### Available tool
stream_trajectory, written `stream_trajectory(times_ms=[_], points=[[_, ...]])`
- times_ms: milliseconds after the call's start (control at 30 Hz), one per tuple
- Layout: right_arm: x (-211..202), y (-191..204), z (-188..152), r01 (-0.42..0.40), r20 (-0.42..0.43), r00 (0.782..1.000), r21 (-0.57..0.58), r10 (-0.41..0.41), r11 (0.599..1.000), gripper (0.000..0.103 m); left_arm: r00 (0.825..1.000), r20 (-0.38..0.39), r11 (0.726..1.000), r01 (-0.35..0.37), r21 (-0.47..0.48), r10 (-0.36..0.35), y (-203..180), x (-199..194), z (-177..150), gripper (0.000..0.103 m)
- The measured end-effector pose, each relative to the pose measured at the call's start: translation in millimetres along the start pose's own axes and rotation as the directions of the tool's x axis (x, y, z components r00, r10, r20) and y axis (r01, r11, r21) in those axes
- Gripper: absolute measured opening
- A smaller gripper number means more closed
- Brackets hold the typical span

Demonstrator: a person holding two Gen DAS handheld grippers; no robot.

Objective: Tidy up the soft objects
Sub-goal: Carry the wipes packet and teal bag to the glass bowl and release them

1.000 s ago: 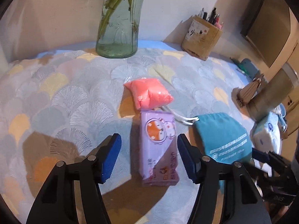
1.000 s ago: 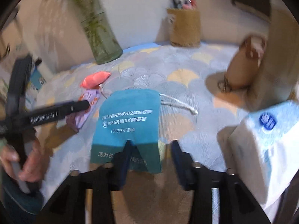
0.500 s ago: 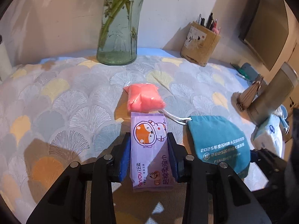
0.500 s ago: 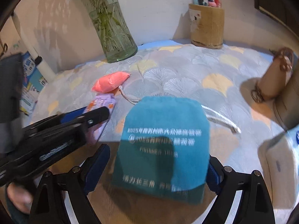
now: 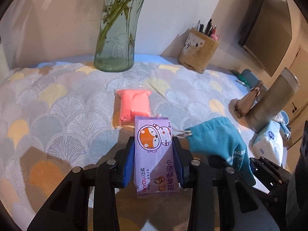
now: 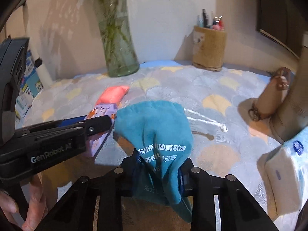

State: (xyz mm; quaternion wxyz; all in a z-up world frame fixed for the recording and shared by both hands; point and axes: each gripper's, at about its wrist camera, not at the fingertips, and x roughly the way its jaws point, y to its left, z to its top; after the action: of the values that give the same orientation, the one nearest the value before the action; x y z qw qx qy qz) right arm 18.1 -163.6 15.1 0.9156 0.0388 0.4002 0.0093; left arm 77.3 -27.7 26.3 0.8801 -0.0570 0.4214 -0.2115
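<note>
My left gripper point(image 5: 153, 142) is shut on a purple wet-wipes pack point(image 5: 154, 154), its blue pads pressing both long sides. A pink soft packet point(image 5: 134, 105) lies on the patterned cloth just beyond it. To the right, a teal drawstring bag point(image 6: 154, 127) is bunched up between the pads of my right gripper point(image 6: 158, 161), whose jaws are closing on it. The bag's white cord point(image 6: 204, 119) trails across the cloth. In the right wrist view the left gripper point(image 6: 96, 124) reaches in from the left with the purple pack point(image 6: 102, 111).
A glass vase point(image 5: 115, 38) with green stems stands at the back, a pen holder point(image 5: 198, 55) to its right. A brown purse point(image 6: 269, 100), a metal tumbler point(image 5: 273, 104) and a tissue pack point(image 6: 288, 173) crowd the right side. A hand point(image 6: 28, 202) holds the left gripper.
The left gripper closed on the purple pack and holds it. The right gripper opened wide around the teal bag, then closed, bunching and raising the fabric.
</note>
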Motion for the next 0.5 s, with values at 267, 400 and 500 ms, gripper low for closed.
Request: stream_trajectory(times_ms=[267, 400, 500], points=[[-33.1, -33.8, -6.8, -0.039, 0.036, 0.999, 0.153, 0.034, 0.987, 0.029, 0.994, 0.088, 0.996, 0.068, 0.054, -0.072, -30.3, -29.0, 0.5, 0.033], [-61.2, -44.7, -5.3, 0.01, 0.045, 0.999, 0.17, -0.017, 0.985, 0.029, 0.99, 0.096, 0.991, 0.099, 0.095, -0.108, -56.4, -45.1, -0.2, 0.033], [-84.5, -54.5, -3.5, 0.004, 0.08, 0.997, 0.19, -0.019, 0.982, 0.029, 0.984, 0.092, 0.982, 0.143, 0.126, -0.155, -78.6, -54.7, -0.3, 0.033]])
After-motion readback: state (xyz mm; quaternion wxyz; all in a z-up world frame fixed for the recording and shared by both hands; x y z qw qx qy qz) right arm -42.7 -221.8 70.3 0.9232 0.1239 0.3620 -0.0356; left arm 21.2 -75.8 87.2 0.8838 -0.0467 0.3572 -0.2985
